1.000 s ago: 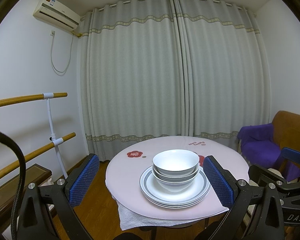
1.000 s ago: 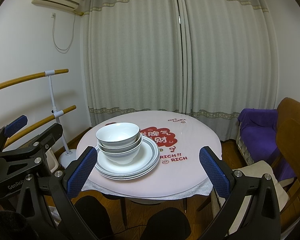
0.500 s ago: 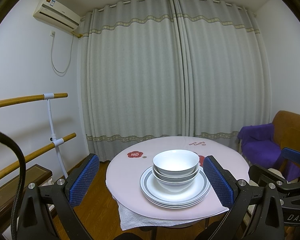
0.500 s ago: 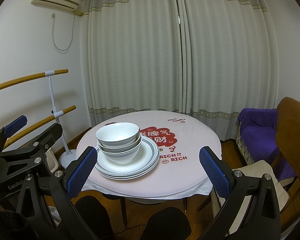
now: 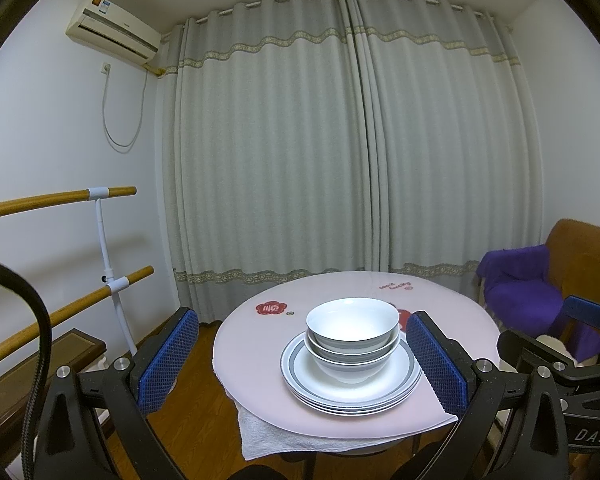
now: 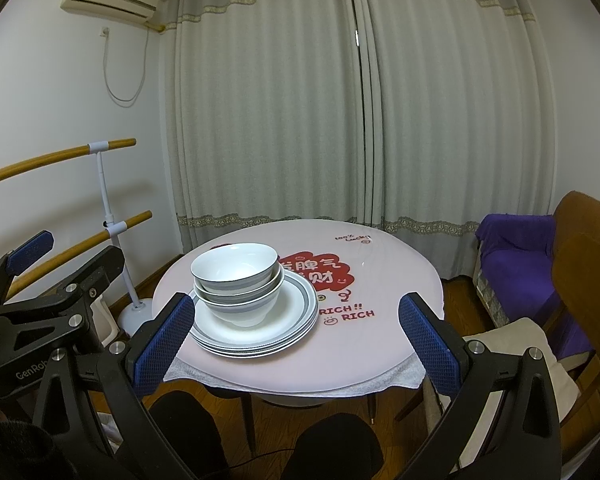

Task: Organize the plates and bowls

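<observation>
White bowls with grey bands (image 5: 353,330) (image 6: 236,278) sit nested on a stack of grey-rimmed plates (image 5: 384,390) (image 6: 288,320) near the front left of a round pink table (image 5: 260,344) (image 6: 396,280). My left gripper (image 5: 303,360) hangs open in front of the table, its blue pads (image 5: 168,360) wide apart and nothing between them. My right gripper (image 6: 296,344) is open too, held back from the table's near edge and empty. The left gripper's body (image 6: 48,300) shows at the left of the right wrist view.
A white towel (image 6: 396,380) hangs out under the tabletop. A wooden chair with a purple cloth (image 6: 516,264) stands at the right, with a cushioned seat (image 6: 516,344) nearer. Wooden rails on a white stand (image 5: 104,240) run along the left wall. Grey curtains (image 5: 340,140) close the back.
</observation>
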Motion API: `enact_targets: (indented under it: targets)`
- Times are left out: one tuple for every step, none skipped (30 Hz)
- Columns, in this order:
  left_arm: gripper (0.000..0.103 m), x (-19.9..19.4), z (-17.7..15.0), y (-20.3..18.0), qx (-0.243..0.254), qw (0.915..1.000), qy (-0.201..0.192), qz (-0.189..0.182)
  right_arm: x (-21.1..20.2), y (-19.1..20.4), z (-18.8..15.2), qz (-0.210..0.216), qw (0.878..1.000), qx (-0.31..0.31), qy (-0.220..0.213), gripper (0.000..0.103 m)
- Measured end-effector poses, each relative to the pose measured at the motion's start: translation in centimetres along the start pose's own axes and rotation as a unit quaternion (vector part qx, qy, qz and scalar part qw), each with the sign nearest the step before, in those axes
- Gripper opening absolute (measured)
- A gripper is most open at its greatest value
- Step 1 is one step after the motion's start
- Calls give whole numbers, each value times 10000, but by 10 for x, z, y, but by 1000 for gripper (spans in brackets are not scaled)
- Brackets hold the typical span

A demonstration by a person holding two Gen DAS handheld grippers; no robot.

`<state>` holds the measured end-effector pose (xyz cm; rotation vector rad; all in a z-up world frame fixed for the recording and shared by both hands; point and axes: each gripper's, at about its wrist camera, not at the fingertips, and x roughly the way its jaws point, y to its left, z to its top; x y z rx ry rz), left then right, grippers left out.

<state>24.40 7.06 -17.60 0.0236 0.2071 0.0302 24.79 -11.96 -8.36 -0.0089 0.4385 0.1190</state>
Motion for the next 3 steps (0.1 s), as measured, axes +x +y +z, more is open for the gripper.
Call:
enact_targets:
  targets:
    - [102, 1, 0, 1, 1, 10000, 10, 3, 0, 1, 0, 4, 10000, 0, 2, 103]
    - [102, 2, 0, 1, 4, 10000, 19, 6, 0, 1, 0, 8, 10000, 6, 8, 103]
    - [102, 2, 0, 0, 9, 10000, 33, 9, 0, 0, 0, 5, 10000, 13, 7, 103]
